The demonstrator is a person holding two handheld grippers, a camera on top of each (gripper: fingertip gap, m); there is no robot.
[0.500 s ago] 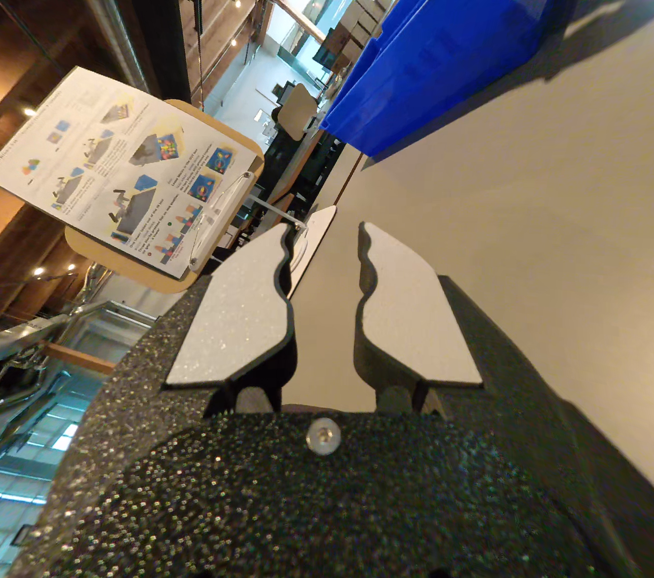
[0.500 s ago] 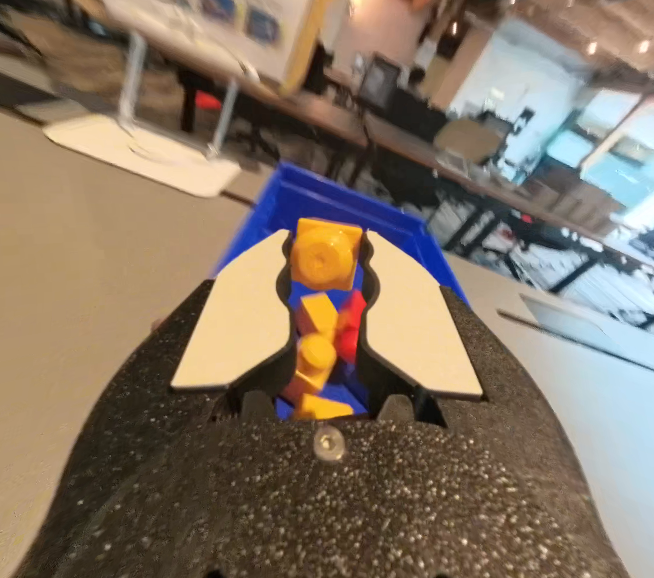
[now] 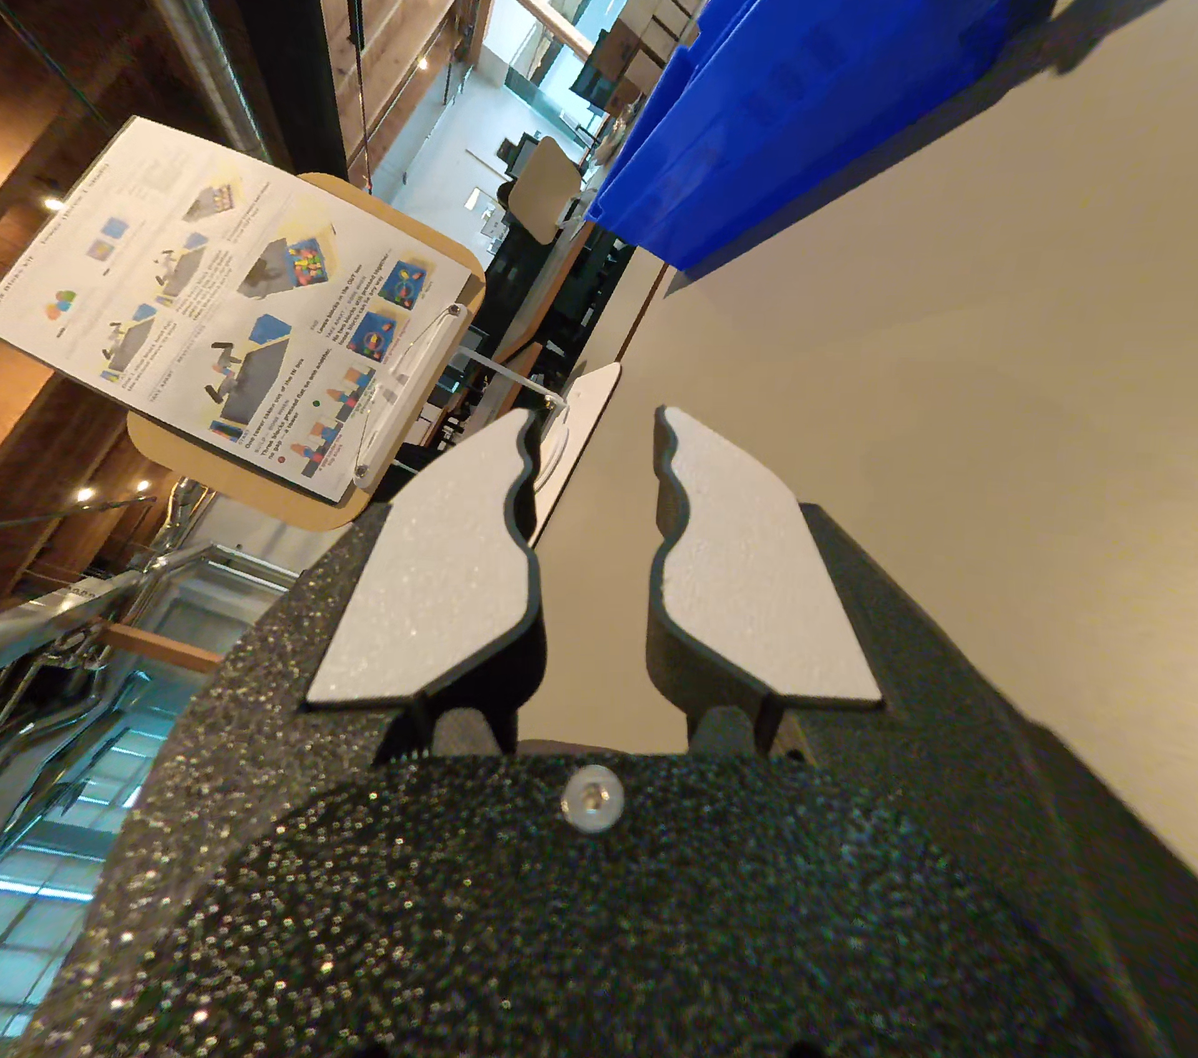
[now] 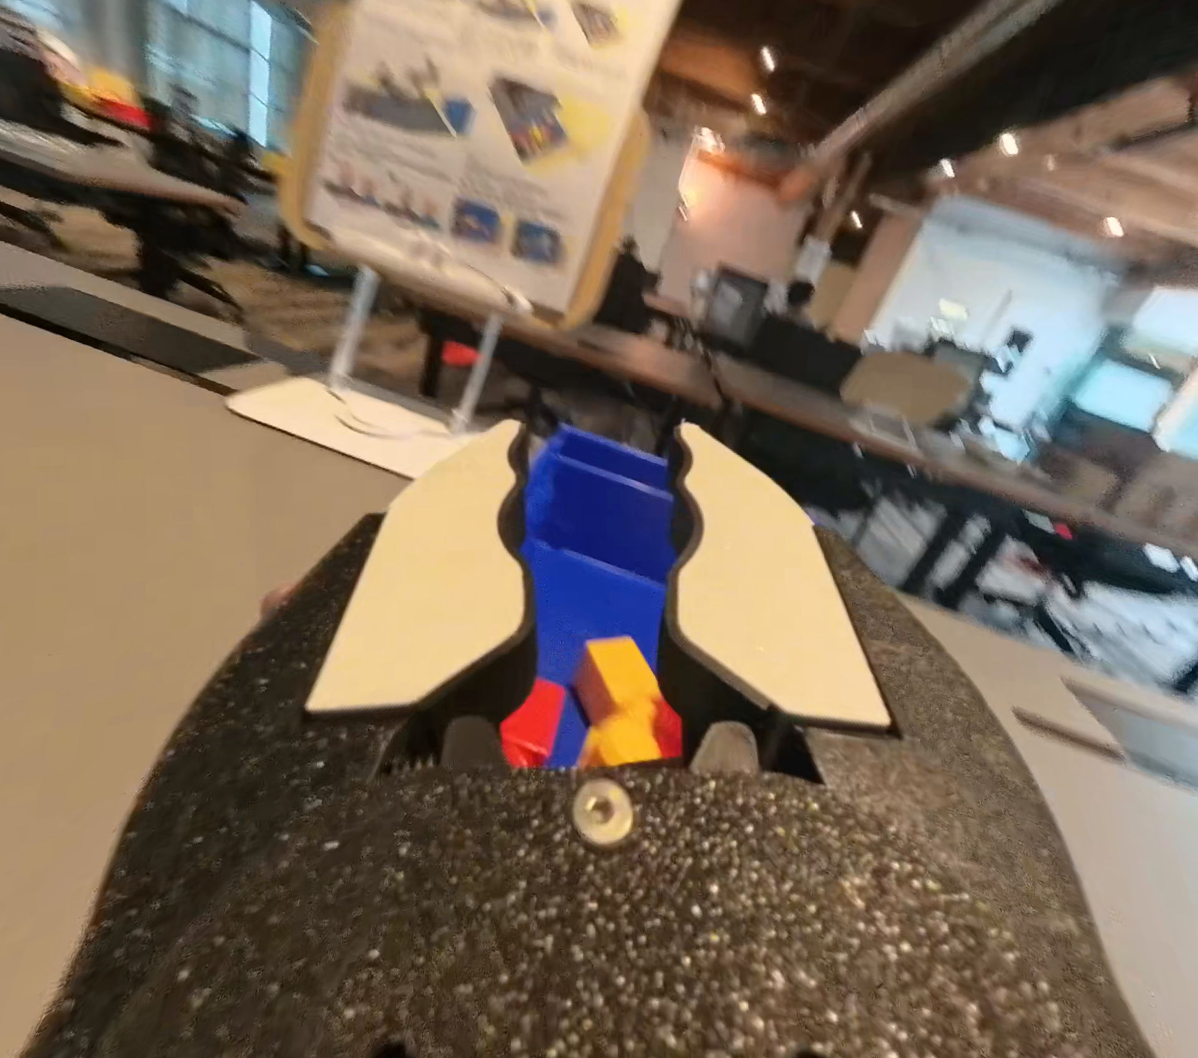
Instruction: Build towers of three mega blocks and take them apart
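My left tongs [image 3: 593, 508] are spread and hold nothing, low over the bare desk [image 3: 907, 443], with the blue bins [image 3: 810, 74] at upper right of the frame. My right tongs [image 4: 599, 515] are also spread and hold nothing, above a blue bin [image 4: 603, 586]; orange [image 4: 616, 670] and red mega blocks [image 4: 535, 719] lie inside, low in the frame.

The room was bright from windows and ceiling lamps. The right wrist view was blurred, the left sharp; bins [image 3: 810, 74] threw soft shadows, edges curved.
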